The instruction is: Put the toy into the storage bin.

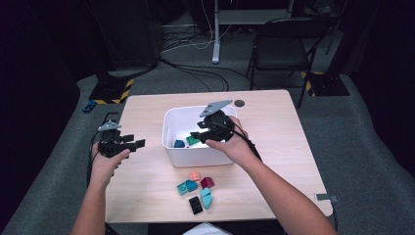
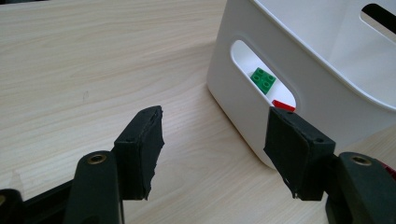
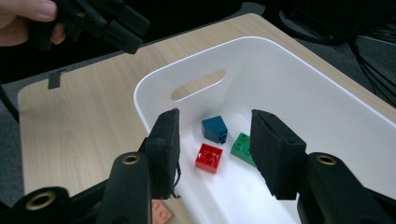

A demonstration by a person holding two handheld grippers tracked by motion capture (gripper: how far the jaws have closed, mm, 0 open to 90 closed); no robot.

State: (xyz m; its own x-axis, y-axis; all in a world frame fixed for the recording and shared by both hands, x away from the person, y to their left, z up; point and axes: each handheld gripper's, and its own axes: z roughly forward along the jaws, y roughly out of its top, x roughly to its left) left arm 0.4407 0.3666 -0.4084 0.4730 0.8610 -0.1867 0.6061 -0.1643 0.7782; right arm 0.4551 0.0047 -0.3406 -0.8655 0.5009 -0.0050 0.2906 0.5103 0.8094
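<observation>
My right gripper's fingers (image 3: 164, 149) stand apart with nothing between them, hanging over the white bin (image 3: 154, 81); my right gripper (image 1: 211, 128) is above its near rim. Straight below the gap lies the red brick (image 3: 208, 157), with the dark blue brick (image 3: 215, 129) just beyond it and the green brick (image 3: 243, 147) tucked under the right-hand finger. My left gripper (image 1: 121, 143) has its fingers (image 2: 140, 151) wide open and empty too, held just beside the bin's end wall, off to the left of the right fingers.

The work looks like sorting bricks into the bin, and several are not in yet: the orange brick (image 1: 195, 176), maroon brick (image 1: 207, 182), teal bricks (image 1: 186, 186) and black brick (image 1: 195, 204) sit on the counter (image 1: 147, 186) on my side of the bin.

The risk, as I judge it, is in going back for them. They lie close together, some touching, so open fingers coming down could straddle two or nudge a neighbour away. Swinging low across the rim could also catch and shift the bin.
</observation>
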